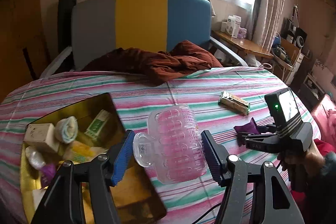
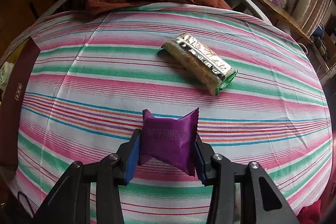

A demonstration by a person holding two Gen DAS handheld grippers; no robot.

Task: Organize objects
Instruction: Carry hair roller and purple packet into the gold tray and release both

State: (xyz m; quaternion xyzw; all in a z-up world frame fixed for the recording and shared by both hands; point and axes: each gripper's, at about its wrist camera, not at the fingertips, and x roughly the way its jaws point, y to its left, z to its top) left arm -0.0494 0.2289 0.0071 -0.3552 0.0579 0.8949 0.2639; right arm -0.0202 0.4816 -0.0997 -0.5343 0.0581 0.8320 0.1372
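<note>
- Your left gripper (image 1: 168,152) clamps a clear hair clip (image 1: 174,144), raised above the striped bedsheet (image 1: 210,81) beside the gold box (image 1: 69,106).
- Your right gripper (image 2: 167,152) pinches a purple packet (image 2: 168,140) over the sheet; a foil snack bar (image 2: 199,62) lies beyond.

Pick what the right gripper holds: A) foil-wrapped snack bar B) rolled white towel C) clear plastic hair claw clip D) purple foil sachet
D: in the right wrist view the right gripper has both pads pressed on the purple foil sachet, above the striped sheet.
</note>
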